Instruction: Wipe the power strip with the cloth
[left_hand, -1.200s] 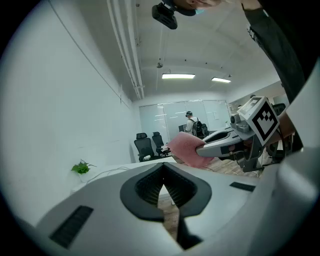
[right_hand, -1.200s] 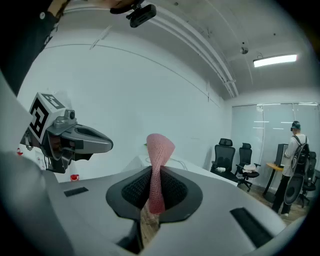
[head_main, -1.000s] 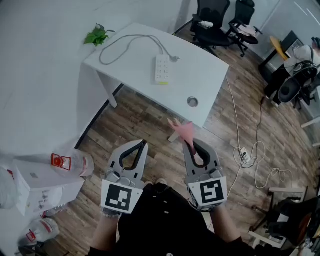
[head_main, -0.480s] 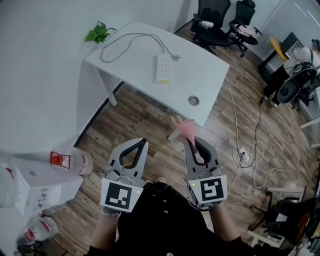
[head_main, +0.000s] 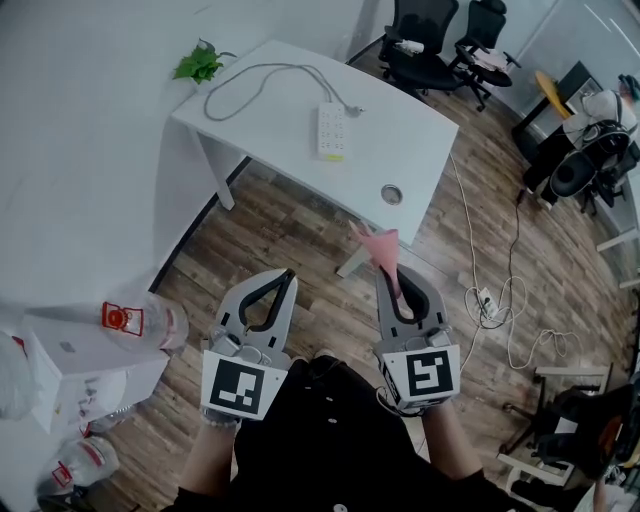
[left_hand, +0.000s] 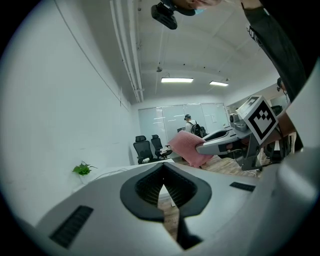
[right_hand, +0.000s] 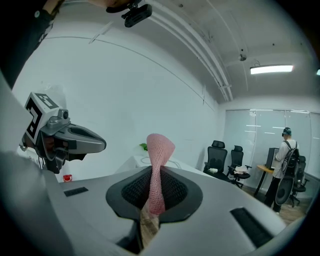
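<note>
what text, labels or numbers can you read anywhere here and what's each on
No text reads clearly.
Red bottle label: too blurred to read.
White box: its small mark is too small to read.
Square markers: coded patterns, not words.
Power strip: no print visible.

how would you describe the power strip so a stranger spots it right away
Find the white table by the wall. Near its middle lies the power strip, a flat white bar. Unlike the round grommet nearby, it is oblong, with a yellow-green end and a grey cable.
</note>
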